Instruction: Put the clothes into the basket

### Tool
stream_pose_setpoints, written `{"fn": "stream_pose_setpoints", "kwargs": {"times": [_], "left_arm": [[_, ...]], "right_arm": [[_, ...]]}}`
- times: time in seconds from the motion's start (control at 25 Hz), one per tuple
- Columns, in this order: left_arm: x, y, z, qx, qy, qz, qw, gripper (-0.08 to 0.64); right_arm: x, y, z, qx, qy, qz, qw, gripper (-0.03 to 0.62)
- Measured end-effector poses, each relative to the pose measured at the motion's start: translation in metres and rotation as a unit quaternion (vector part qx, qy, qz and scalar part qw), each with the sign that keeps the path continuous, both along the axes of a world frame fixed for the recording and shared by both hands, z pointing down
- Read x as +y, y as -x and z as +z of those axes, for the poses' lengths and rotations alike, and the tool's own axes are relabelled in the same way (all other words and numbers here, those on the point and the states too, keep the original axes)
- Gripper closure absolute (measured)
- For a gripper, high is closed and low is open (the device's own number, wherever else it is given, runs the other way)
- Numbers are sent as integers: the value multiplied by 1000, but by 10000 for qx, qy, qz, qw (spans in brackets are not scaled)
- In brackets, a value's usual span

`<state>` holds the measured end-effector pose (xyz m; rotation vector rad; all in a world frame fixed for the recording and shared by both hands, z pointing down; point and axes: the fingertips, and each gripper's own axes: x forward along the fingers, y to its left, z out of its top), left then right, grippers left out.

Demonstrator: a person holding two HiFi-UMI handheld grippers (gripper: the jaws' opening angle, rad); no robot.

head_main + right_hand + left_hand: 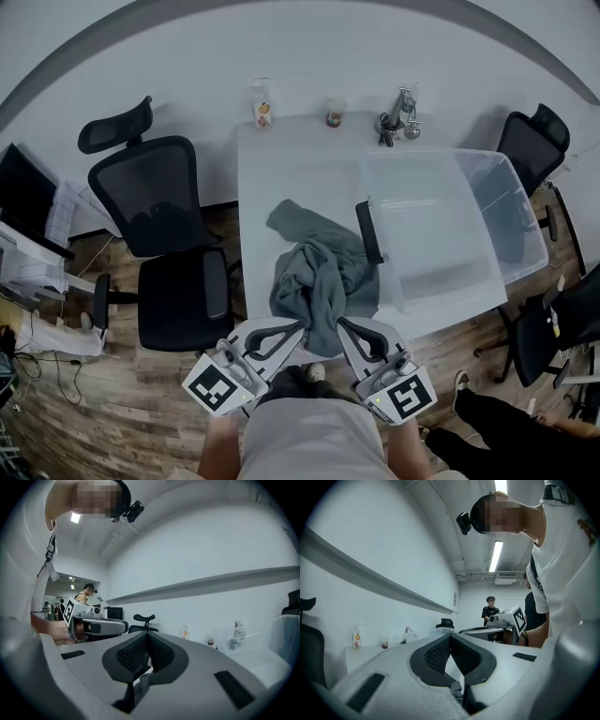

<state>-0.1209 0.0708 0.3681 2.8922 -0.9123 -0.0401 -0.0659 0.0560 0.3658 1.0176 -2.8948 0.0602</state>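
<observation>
Left tongs [298, 327] and right tongs [343, 326], both pressed together and empty, flank the grey clothes [319, 272] at the desk's [281, 159] near edge. The basket [520, 220] sits at its right edge.

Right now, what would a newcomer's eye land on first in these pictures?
A crumpled grey-green garment lies on the white table, beside an empty clear basket. At the head view's bottom, the left gripper and right gripper, both shut with nothing between their jaws, point at the garment.
</observation>
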Motion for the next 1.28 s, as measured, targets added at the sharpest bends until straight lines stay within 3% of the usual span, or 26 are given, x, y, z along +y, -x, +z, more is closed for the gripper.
{"fn": "stream_pose_setpoints", "kwargs": {"times": [0.4, 0.68, 1.28], "left_arm": [[-38, 10, 14, 27, 53, 364, 9993, 555], [-54, 18, 22, -38, 161, 553, 9983, 555], [-85, 8, 40, -361, 77, 348, 9987, 555]], "right_arm": [[-38, 8, 18, 361, 215, 436, 9982, 588], [-66, 14, 33, 989, 447, 582, 9924, 583], [-100, 24, 100, 2591, 852, -315, 9616, 324]]}}
